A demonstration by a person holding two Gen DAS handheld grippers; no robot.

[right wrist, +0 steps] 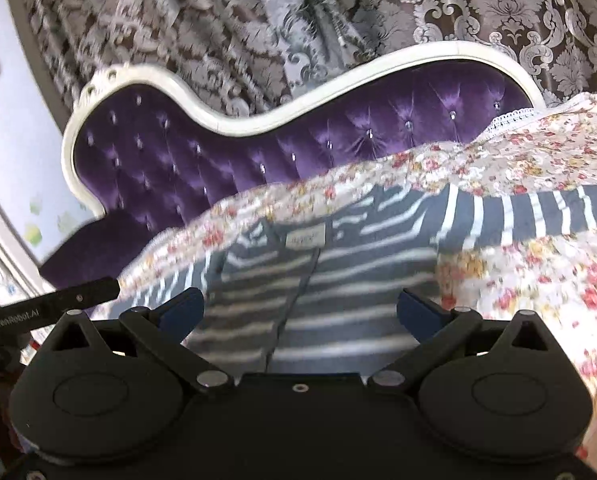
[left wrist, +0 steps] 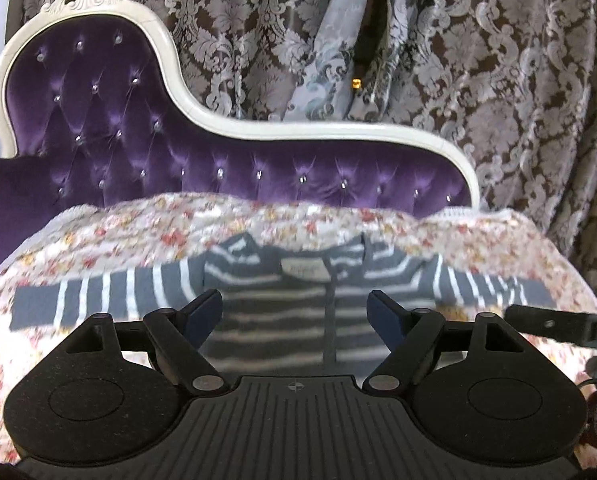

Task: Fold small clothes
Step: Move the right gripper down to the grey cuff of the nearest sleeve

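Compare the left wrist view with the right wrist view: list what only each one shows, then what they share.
Only the left wrist view shows both sleeves spread out, including the left sleeve's cuff, and the whole purple sofa back.

Only the right wrist view shows the pale wall at left and the quilt's lace edge.

Both show the striped top lying flat on the floral quilt, the neck label, the patterned curtain, and an open hand-held gripper: left, right.
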